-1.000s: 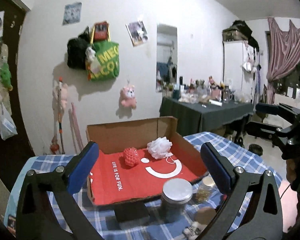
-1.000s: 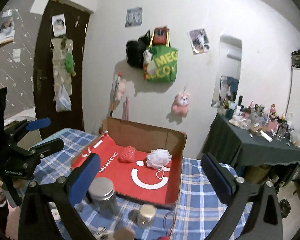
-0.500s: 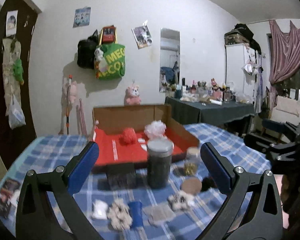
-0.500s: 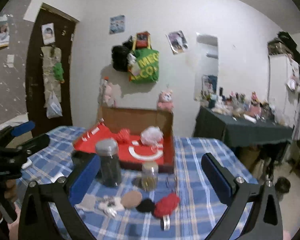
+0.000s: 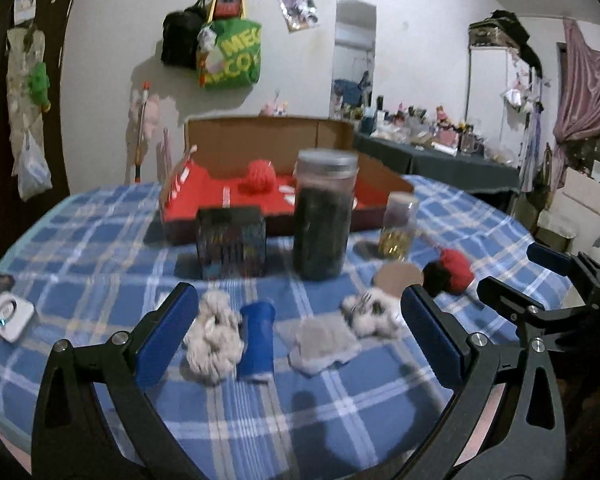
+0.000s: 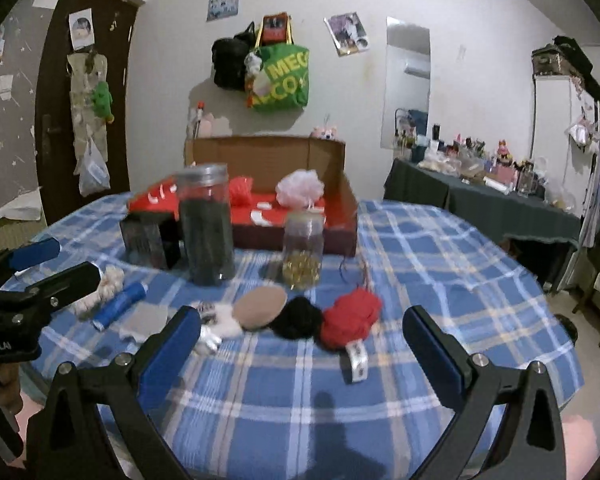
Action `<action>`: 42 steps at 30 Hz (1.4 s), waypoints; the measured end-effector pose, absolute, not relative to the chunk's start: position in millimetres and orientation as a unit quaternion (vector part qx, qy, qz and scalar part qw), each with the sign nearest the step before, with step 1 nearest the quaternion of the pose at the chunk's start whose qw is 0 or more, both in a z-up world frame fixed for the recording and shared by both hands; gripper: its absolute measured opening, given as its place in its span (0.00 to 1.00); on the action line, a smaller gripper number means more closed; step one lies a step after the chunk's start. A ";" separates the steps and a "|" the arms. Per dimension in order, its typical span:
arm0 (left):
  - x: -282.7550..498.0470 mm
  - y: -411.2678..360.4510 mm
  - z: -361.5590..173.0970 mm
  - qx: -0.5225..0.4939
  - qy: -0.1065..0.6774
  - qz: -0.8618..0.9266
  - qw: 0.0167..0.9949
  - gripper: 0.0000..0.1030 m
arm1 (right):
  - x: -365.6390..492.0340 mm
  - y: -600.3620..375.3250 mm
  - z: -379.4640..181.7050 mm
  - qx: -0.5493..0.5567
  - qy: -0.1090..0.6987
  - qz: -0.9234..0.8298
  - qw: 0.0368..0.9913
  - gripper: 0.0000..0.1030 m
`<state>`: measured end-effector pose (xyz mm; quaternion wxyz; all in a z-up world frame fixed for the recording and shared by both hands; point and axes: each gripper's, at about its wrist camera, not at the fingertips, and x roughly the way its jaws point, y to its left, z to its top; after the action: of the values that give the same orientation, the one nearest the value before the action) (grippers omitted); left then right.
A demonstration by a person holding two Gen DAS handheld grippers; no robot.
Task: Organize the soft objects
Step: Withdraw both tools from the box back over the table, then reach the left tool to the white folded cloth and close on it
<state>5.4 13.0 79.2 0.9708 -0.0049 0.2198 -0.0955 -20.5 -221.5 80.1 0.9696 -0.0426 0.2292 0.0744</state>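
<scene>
Grippers first: the left gripper (image 5: pixel 300 334) hangs above the near edge of the blue-and-white checked tablecloth (image 5: pixel 100 240) with its 2 blue-padded fingers (image 5: pixel 162 336) spread wide, holding nothing and touching nothing. The right gripper (image 6: pixel 302 350) is the same, fully spread and empty, above the near edge of the cloth; from the left wrist view it shows at far right (image 5: pixel 540 280), also parted.

Between the left gripper's fingers lie a cream knitted scrunchie (image 5: pixel 214 340), a blue cylindrical roll (image 5: pixel 256 340) lying on its side with its long axis running away from the camera, a flat grey fabric square (image 5: pixel 324 342), and a white-and-black fluffy piece (image 5: pixel 370 314). These sit just beside one another in a row. Farther right are a tan oval pad (image 6: pixel 262 306), a black fuzzy ball (image 6: pixel 300 316) touching it, and a red knitted bundle (image 6: pixel 352 318) touching the black one, with a white tag at its near side.

Behind the row stand a tall dark jar with a grey lid (image 5: pixel 324 216), upright, a small clear jar of golden beads (image 6: pixel 303 250), upright, and a dark mesh box (image 5: pixel 232 242). Behind those sits an open cardboard box with a red lining (image 6: pixel 340 208), holding a red mesh puff (image 5: pixel 260 176) and a white bath puff (image 6: pixel 300 188), apart from each other.
</scene>
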 end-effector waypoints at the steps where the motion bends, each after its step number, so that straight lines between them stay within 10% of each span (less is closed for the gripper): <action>1: 6.7 13.2 74.5 -0.006 0.226 -0.094 0.970 1.00 | -19.5 -221.2 75.3 -0.040 0.235 0.076 0.968 1.00; 42: 47.0 78.2 44.1 0.000 0.305 -0.095 0.948 1.00 | 31.0 -182.2 36.5 -0.002 0.319 0.151 0.936 1.00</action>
<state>47.0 78.2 44.1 0.9477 -0.0005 0.3048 -0.0948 31.0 -182.2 36.5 0.9358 -0.0023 0.3187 0.1509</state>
